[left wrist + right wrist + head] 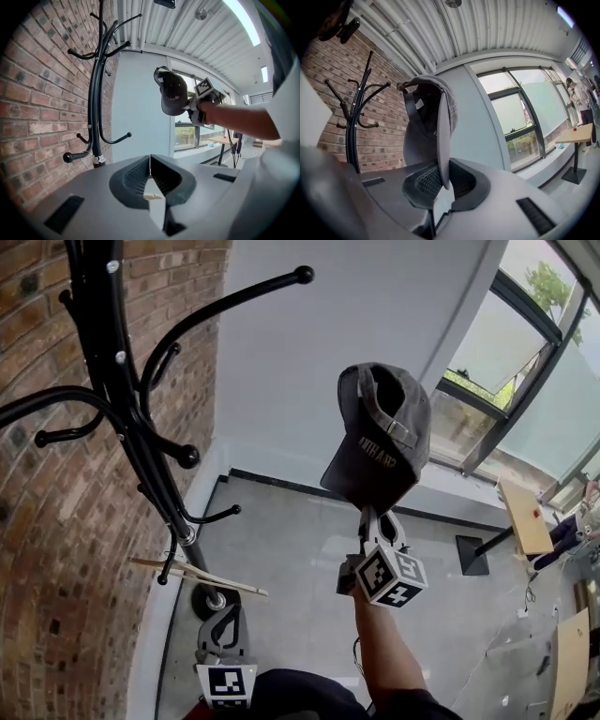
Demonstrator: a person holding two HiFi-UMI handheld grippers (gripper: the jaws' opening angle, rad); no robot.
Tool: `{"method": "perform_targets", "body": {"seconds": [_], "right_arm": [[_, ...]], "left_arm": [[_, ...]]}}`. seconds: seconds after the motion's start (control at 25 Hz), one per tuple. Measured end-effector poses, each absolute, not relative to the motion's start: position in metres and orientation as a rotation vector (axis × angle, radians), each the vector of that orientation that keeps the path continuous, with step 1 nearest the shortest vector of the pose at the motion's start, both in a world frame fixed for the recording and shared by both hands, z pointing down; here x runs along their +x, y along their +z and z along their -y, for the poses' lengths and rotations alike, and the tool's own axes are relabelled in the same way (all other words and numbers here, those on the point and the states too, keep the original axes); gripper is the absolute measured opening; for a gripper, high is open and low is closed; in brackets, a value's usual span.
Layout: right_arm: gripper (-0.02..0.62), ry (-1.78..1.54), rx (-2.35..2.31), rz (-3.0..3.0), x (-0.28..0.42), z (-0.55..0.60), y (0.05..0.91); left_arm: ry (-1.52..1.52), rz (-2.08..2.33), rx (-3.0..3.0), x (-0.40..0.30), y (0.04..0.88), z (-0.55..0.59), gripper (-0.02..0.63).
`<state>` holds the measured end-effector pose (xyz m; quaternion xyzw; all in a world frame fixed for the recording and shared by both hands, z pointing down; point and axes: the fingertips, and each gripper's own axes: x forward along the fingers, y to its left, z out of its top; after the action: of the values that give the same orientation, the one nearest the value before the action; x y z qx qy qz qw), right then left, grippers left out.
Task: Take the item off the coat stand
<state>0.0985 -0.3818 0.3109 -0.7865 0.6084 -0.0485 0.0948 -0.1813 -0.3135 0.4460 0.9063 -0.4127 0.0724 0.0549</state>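
R gripper [370, 514] pinches cap [380, 442] by brim only; cap sits top-heavy above it and could slip out. L gripper [150, 168] pressed together, empty.

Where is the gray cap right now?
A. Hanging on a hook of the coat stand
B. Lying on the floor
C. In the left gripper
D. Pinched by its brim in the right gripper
D: the right gripper clamps the cap by its brim, up in the air clear of the coat stand.
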Motion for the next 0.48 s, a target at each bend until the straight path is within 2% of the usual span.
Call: {"method": "perform_targets", "body": {"seconds": [0.48], "right_arm": [[0.029,-0.462,-2.455,-1.850,0.174,0.234,0.440]], "left_arm": [[0.425,1.113,2.775,-0.075,0.481,0.244,0.034]]}}
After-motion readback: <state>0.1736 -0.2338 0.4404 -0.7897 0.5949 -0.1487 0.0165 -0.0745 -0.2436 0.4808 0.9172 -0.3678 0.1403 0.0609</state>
